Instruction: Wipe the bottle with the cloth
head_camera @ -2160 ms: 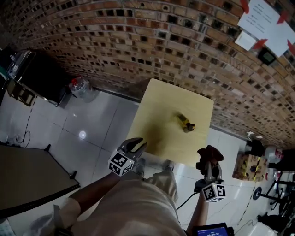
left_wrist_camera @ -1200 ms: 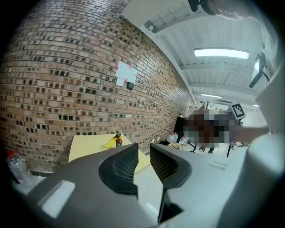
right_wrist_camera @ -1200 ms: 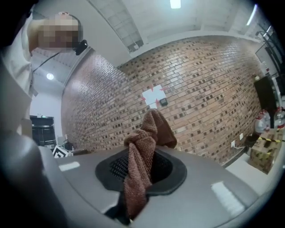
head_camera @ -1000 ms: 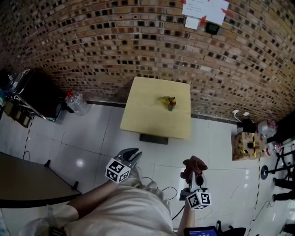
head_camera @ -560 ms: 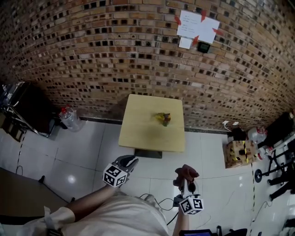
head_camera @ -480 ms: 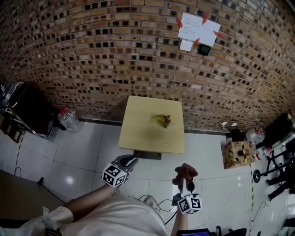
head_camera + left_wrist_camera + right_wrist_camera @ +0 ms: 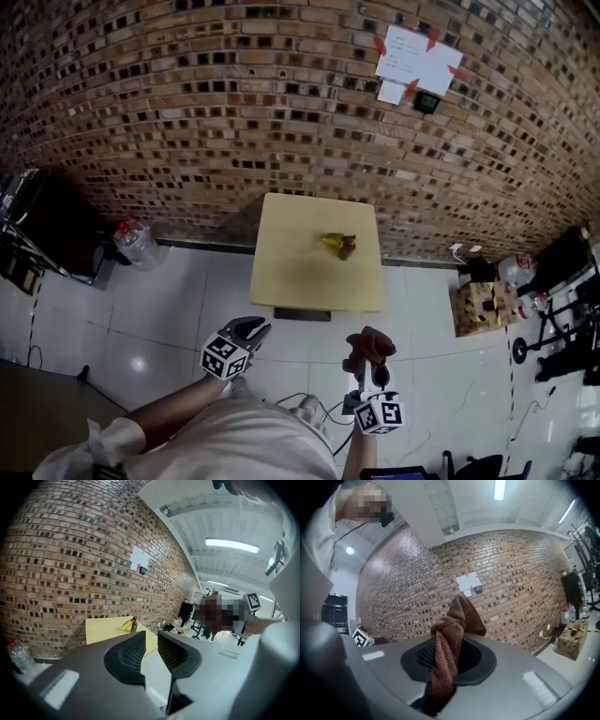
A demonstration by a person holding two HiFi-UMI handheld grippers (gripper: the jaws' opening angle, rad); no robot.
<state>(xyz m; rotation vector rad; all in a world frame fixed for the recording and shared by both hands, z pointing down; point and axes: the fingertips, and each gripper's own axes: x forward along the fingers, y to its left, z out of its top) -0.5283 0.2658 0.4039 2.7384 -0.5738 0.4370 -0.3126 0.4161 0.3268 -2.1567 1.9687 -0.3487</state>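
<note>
A small dark bottle (image 7: 348, 248) stands on the yellow table (image 7: 300, 281) by the brick wall, touching a yellow object (image 7: 333, 240). Both grippers hang over the white floor, well short of the table's near edge. My left gripper (image 7: 256, 324) is shut with nothing in it; in the left gripper view its jaws (image 7: 151, 638) point toward the bottle (image 7: 134, 625) far ahead. My right gripper (image 7: 367, 364) is shut on a brown cloth (image 7: 368, 344), which bunches up between the jaws (image 7: 454, 660) as a twisted cloth (image 7: 449, 648) and hides the table.
A clear plastic bottle (image 7: 132, 242) and a dark cabinet (image 7: 42, 220) stand at the left by the wall. A cardboard box (image 7: 478, 309) and dark equipment stand at the right. Papers (image 7: 417, 58) are taped on the wall. A cable (image 7: 300, 401) runs on the floor at my feet.
The table has drawn away: both grippers, once at its near edge, are now farther back over the floor. The cloth stays in the right gripper. The bottle has not moved.
</note>
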